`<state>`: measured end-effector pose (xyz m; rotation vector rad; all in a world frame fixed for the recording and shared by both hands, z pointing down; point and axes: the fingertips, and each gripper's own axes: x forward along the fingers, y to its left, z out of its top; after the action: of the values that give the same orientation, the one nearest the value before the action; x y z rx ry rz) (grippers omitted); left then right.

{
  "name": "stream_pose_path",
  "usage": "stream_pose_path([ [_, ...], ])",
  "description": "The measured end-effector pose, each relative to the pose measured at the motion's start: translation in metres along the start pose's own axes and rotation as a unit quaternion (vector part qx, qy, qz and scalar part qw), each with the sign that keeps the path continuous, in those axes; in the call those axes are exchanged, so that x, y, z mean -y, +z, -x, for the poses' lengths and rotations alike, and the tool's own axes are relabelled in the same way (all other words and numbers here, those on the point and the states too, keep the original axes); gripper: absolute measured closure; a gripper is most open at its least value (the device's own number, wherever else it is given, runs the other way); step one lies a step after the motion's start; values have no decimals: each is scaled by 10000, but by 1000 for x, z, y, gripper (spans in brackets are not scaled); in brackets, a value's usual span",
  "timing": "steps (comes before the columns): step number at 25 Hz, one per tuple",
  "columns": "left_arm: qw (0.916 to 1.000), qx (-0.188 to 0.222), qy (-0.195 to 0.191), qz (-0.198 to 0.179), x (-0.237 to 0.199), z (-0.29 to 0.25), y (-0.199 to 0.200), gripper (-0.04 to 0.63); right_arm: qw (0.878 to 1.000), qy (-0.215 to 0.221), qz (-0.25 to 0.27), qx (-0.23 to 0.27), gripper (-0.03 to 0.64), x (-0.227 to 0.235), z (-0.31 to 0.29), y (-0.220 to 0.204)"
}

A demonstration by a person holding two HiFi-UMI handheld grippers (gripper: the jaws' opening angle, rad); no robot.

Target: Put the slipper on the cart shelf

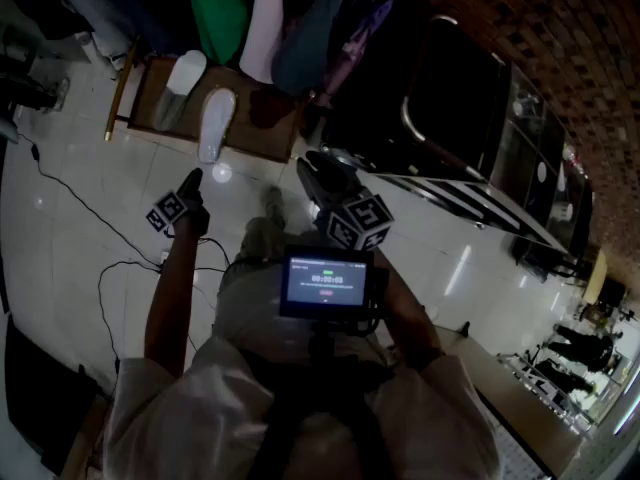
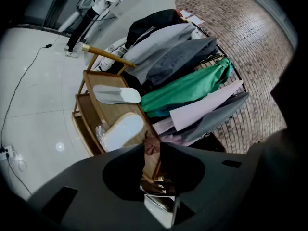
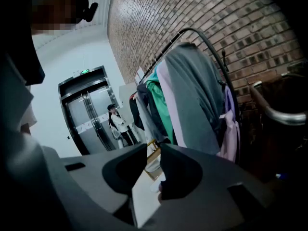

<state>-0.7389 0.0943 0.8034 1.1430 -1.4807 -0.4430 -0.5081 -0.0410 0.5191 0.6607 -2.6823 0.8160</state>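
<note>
Between the left tongs only a narrow slot shows, with nothing in it; through it a strip of wooden shelf can be seen. The right tongs stand the same way, narrow and empty, with pale floor showing through the gap. From the head view both arms reach forward and slope downward: the left tongs at the end of a bare, nearly straight forearm, the right tongs held closer in, above a small lit screen at the chest.

Ahead of the left tongs, well apart from them, a grey-white slipper lies on the shelf's upper tier. A second slipper rests on the lower tier, just beside a crumple of clear plastic. Behind the shelf hangs a rail of garments, a green one among them.

Only the right gripper view shows the brick wall rising to lift doors, with a person standing by them. Only the head view shows the black trolley at the right and a cable on the tiled floor.
</note>
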Motion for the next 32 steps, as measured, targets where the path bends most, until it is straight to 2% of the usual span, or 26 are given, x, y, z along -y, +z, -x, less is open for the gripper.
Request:
stream_pose_path([
  [5, 9985, -40, 141, 520, -33, -28, -3, 461, 9997, 158, 95, -135, 515, -7, -24, -9],
  [11, 9913, 72, 349, 1264, -81, -52, -13, 451, 9980, 203, 252, -545, 515, 1, -29, -50],
  [17, 9881, 127, 419, 1471, -101, -72, -13, 442, 9950, 186, 329, -929, 515, -1, -38, -63],
  [23, 9757, 256, 399, 2138, -126, -87, -19, 396, 9913, 280, 448, -1207, 515, -6, -45, -81],
  [28, 9723, 93, 354, 2307, -132, -102, -28, 387, 9899, 174, 375, -1357, 515, -1, -40, -98],
  [32, 9670, 219, 249, 2527, -141, -119, -22, 368, 9900, 38, 326, -1369, 515, 9, -34, -110],
])
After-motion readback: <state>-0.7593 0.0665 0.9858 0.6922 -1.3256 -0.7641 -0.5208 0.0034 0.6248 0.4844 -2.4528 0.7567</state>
